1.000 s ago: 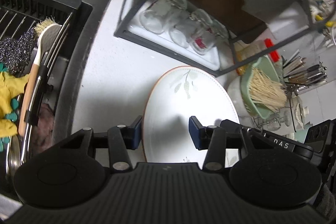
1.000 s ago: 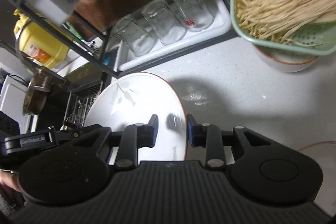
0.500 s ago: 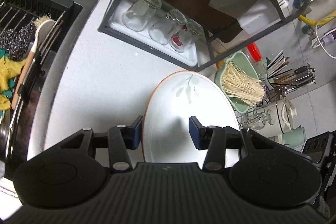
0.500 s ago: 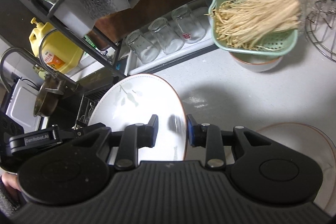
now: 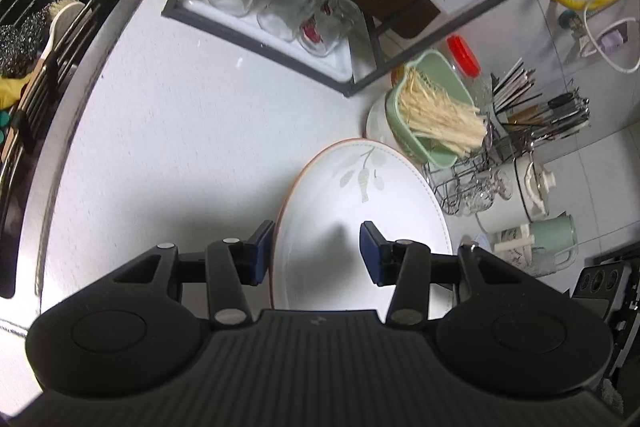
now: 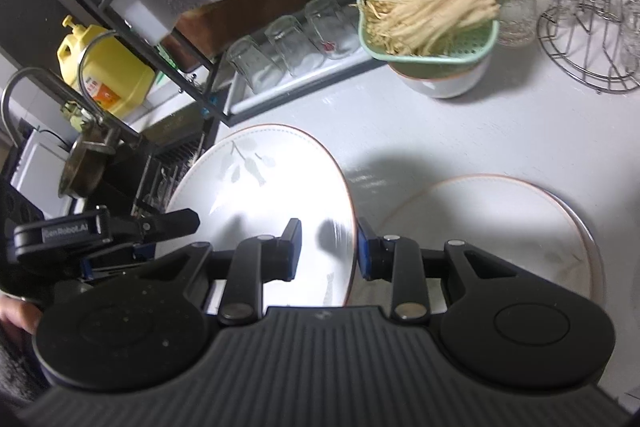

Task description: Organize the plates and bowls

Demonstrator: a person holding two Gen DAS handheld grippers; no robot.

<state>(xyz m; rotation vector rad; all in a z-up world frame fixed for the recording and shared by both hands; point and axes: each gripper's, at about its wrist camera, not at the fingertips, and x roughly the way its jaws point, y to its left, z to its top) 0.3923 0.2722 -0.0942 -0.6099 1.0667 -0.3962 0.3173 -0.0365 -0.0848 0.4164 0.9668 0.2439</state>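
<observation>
While the left wrist view shows the left tongs [image 5: 317, 251] parted around the leaf-patterned plate [image 5: 360, 211] at lower centre, its rim between the fingers, the right wrist view shows the right tongs [image 6: 325, 249] likewise straddling its right rim, second plate [image 6: 500, 227] on the worktop [image 6: 440, 131] lower right.

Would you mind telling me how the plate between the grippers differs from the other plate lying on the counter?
The held plate is tilted, with the right gripper and left gripper straddling opposite rims; the second plate lies flat on the counter, with no gripper on it. The held plate's leaf print shows clearly; the second plate's is faint. Both are white with a thin orange rim.
</observation>
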